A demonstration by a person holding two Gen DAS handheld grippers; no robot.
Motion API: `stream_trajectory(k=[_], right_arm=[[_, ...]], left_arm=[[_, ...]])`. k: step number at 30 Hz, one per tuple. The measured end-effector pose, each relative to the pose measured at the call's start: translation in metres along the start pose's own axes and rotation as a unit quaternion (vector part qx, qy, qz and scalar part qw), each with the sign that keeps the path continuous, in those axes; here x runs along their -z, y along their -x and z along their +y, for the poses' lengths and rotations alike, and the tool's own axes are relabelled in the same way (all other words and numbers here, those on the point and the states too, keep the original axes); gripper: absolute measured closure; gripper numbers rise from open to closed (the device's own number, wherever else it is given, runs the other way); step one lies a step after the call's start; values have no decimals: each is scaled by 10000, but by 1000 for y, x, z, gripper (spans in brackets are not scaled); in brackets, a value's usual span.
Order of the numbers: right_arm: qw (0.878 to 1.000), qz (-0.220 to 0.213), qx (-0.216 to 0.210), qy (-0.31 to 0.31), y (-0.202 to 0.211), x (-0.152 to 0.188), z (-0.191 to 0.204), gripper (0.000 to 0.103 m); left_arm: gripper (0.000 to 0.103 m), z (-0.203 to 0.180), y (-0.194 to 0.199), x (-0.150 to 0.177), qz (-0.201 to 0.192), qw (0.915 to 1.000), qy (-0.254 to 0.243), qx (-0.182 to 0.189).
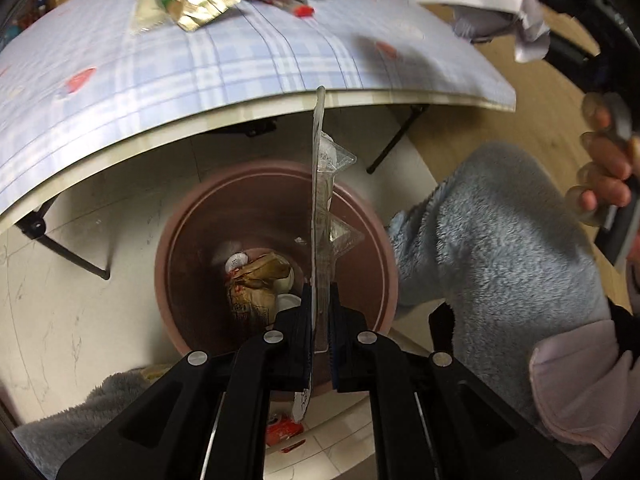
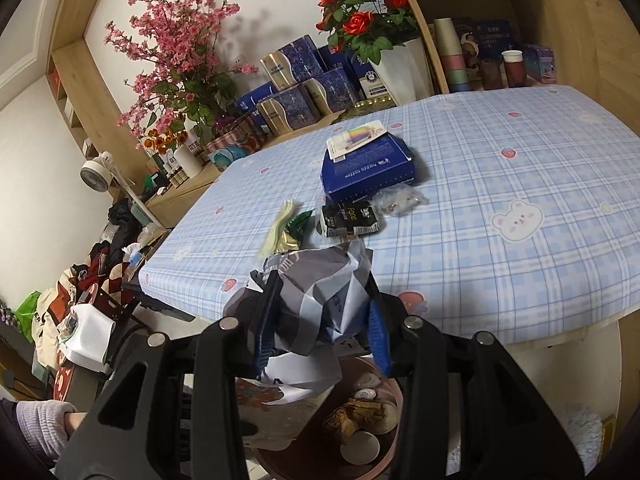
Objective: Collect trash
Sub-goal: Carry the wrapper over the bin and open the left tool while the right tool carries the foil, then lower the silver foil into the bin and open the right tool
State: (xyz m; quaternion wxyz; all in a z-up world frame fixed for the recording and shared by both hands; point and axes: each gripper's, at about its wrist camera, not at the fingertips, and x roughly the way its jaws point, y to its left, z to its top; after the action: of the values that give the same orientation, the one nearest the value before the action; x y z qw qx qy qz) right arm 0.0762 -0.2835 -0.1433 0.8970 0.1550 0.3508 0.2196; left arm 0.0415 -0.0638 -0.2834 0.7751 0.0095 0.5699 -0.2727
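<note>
Your left gripper [image 1: 320, 316] is pinched tight on a flat clear plastic blister pack [image 1: 322, 208], which stands on edge and runs straight out ahead of the fingers. Directly below and ahead of those fingers sits the brown trash bin [image 1: 192, 232], its mouth open, with crumpled wrappers [image 1: 256, 280] and white lids already at the bottom. The pack's far end reaches as far as the table edge [image 1: 240, 108], which overhangs just beyond the bin's far rim. To the right of the gripper a leg in blue fleece [image 1: 500, 240] presses close against the bin, so open room lies mostly to the left, over pale floor [image 1: 80, 300] and a black table leg.

Your right gripper [image 2: 320, 316] is part-way closed on a crumpled grey-and-white plastic bag [image 2: 316, 292], its pads pressing both sides. The table's near edge runs just ahead of the fingertips, and the bin lies below and slightly right of them. Farther ahead on the blue checked tablecloth [image 2: 500, 160] remain a black sachet [image 2: 350, 220], a blue box [image 2: 368, 168], a clear wrapper [image 2: 400, 200] and a green-gold wrapper [image 2: 290, 232].
</note>
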Motion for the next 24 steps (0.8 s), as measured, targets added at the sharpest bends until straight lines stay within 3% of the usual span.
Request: stream_trajectory(k=[4,5,6,8,10,14,17,18,24], right_arm=[[10000,45,-22,-41,-2,4,0,62],[10000,59,-33,-49,-3,5,1,62],[9999,71,-41,-62,-3,6,1,62],[9999,108,-52,-92,-5,9,2,62],[9998,157,-39,-106,-7,13,3,62],[9994,303,-58,-143,-14,27,8,62],[9987,459,-100,-181,-22,38,13,62],[9984,532,-113,-167,-26,42,16,62],[9939,1083,-138,139,-52,67,37,62]], left_arm=[[94,2,-15,-3,139,9998,-68,-88],[82,3,-16,-3,122,9997,-77,-185],[61,4,-14,-3,32,9997,-60,-226],[44,4,-1,-3,-286,9994,11,-187],[42,7,15,-4,-670,9975,161,-178],[33,26,51,5,-1533,9853,732,-199],[28,38,83,14,-2225,9680,1088,-403],[25,42,95,19,-2517,9585,1235,-526],[20,58,134,32,-3365,9186,1694,-1197]])
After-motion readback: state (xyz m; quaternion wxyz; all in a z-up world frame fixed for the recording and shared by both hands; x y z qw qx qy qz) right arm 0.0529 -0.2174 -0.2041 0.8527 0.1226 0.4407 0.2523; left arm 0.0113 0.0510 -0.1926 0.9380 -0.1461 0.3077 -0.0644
